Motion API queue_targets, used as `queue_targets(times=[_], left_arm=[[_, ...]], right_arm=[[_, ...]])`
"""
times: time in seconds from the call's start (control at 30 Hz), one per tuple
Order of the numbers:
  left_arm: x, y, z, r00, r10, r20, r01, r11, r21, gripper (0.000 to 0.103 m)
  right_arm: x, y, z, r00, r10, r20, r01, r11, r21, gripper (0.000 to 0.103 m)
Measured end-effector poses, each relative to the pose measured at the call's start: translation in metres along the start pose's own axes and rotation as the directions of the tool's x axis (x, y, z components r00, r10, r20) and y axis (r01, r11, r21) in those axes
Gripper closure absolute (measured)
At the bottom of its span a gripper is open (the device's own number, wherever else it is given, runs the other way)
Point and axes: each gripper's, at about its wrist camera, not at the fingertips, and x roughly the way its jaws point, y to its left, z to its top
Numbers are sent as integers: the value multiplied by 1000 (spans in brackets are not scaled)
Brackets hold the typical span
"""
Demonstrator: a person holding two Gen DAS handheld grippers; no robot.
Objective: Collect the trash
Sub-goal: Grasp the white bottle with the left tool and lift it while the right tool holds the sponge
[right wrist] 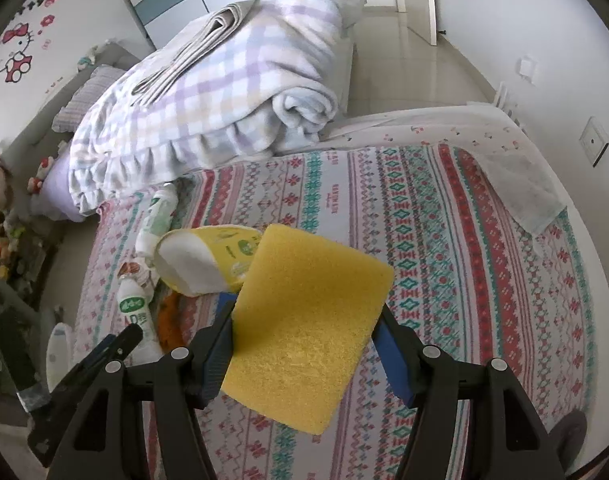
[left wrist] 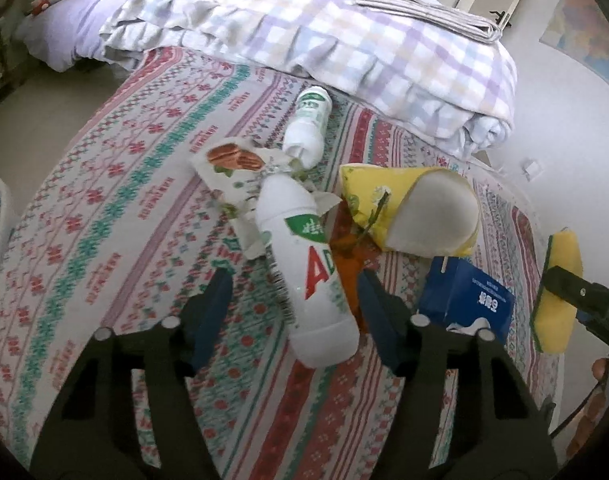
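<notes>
We are straddling the white bottle (left wrist: 308, 276) on the bedspread (left wrist: 104, 220) with the left gripper (left wrist: 294, 284), jaws apart; our right gripper (right wrist: 304, 336) is clamping a yellow sponge (right wrist: 304, 332). Closing off-centre may be rolling the bottle away.

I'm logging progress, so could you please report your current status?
Right hand-held gripper shut on yellow sponge. Left hand-held gripper open astride white bottle. Blue carton, wrappers beside it.

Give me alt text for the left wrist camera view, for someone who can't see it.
The left gripper straddles a white AD drink bottle lying on a patterned bedspread, its pads not pressing it. Around it lie a snack wrapper, a second bottle, a yellow packet and a blue carton.
</notes>
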Motion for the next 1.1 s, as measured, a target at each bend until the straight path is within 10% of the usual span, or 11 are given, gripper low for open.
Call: queue_targets(times=[0.3, 1.1], left_arm=[[16, 0, -2, 999, 22, -28, -21, 1000, 8, 65], [-55, 64, 7, 997, 67, 39, -67, 998, -20, 65]], right_arm=[[6, -2, -1, 1000, -9, -16, 8, 1000, -13, 37], [-3, 75, -18, 998, 57, -10, -58, 992, -115, 37]])
